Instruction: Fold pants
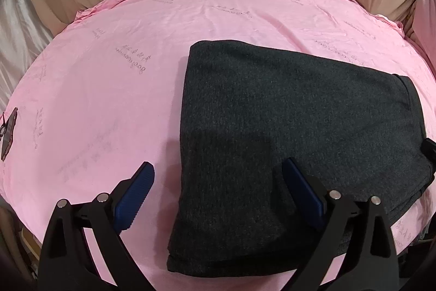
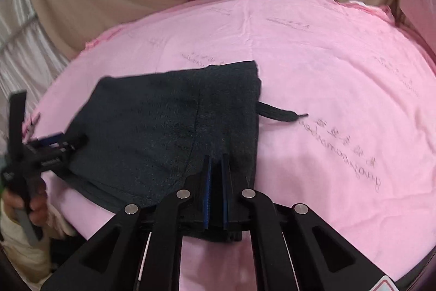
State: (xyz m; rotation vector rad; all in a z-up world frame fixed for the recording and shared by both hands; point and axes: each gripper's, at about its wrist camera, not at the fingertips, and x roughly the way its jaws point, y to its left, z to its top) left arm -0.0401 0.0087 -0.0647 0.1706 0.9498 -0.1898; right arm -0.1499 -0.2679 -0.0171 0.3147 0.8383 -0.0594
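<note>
pants: [image 1: 286, 132] dark grey, folded to a thick block on the pink sheet [image 1: 109, 100]; in the left wrist view it fills the middle toward 3 o'clock; in the right wrist view it spreads from the centre toward 9 o'clock, a drawstring [image 2: 283, 113] poking out at 3 o'clock
right claw: [image 2: 216, 162] clenched on the near edge of the pants; the blue pads are pressed together with dark cloth pinched between them
left claw: [image 1: 218, 176] released, jaws wide; one pad over bare sheet at 7 o'clock, the other over the pants at 5 o'clock; nothing between them is gripped
step, as I judge it: the right claw is carrying its pinched edge across to finish or tidy a fold
doing it well: keep the pinch firm on all layers; draw the edge level and low so the stack beneath does not slide; line it up with the far edge before letting go
left claw's part: press down on the block to pin it; tuck the drawstring in afterwards
risk: a lifted edge may drag the whole block across the slick sheet
</note>
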